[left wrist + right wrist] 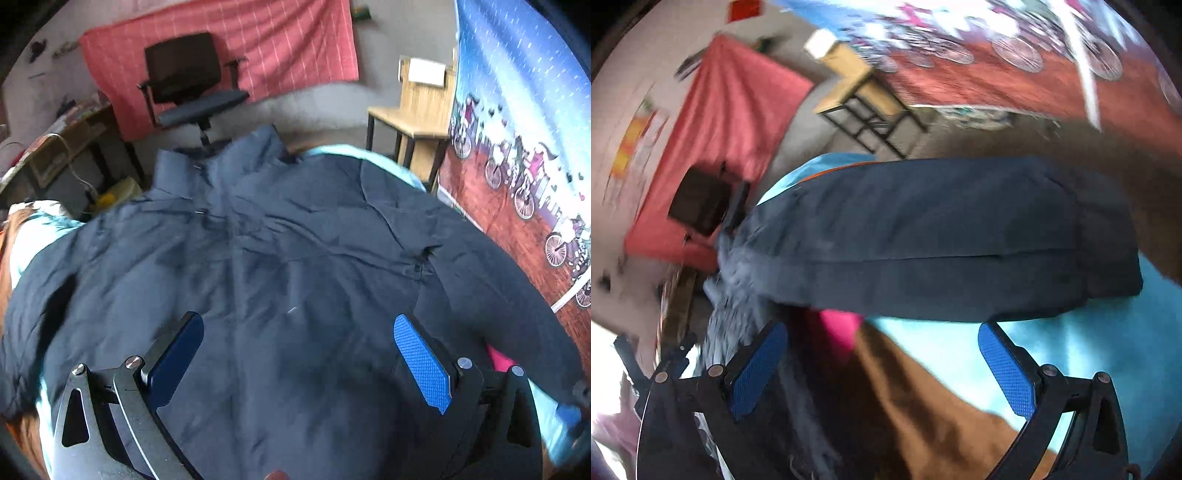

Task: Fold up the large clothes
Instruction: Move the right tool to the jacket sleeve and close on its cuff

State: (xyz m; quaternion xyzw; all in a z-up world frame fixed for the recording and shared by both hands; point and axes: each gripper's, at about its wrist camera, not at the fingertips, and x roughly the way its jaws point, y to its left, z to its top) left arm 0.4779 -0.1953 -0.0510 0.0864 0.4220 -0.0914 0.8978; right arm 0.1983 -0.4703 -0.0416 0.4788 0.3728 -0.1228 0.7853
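2 grippers, jaws spread | left gripper [299, 354] over jacket [295, 240] | right gripper [882, 365] below sleeve [942, 236]

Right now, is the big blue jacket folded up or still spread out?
Spread out. The jacket lies open and flat over the bed cover, collar at the far end, one sleeve stretched sideways.

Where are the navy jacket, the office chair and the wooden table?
navy jacket [295, 258]: left wrist view, middle of its front.
office chair [183, 66]: left wrist view, on its backrest.
wooden table [406, 118]: left wrist view, on its top.
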